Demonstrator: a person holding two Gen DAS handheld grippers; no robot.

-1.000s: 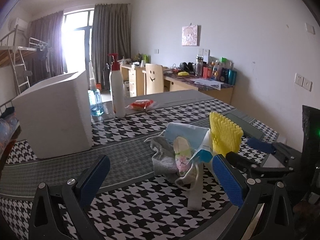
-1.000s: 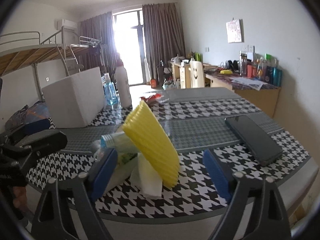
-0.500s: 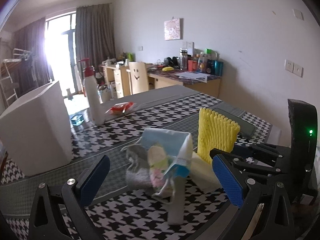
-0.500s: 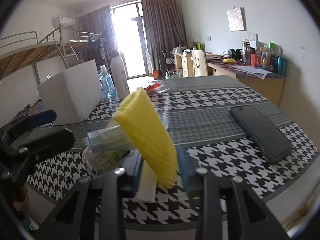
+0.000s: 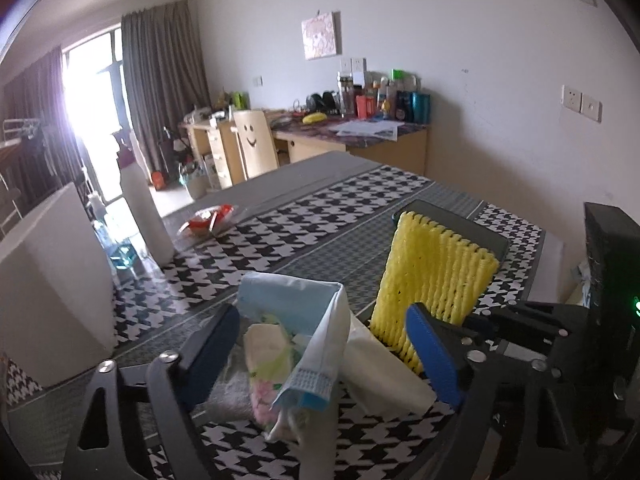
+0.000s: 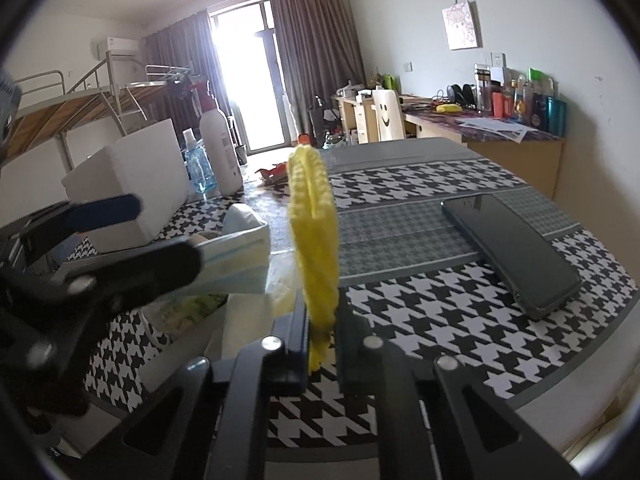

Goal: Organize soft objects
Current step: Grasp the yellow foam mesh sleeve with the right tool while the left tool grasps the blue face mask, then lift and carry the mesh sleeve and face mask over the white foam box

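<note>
My right gripper has just clenched the yellow foam net; my left gripper, narrowing, holds nothing yet around the face mask.

My left tongs are black plastic with blue ribbed pads and shiny silver screws; right tongs look the same, and there's a green light on their black housing.

the desk wears a black-and-white houndstooth cloth with grey bands. the foam net is bright yellow and ribbed. the face mask is pale blue, the box plain white, the phone glossy black. the left claw carries blue pads on black arms.
</note>
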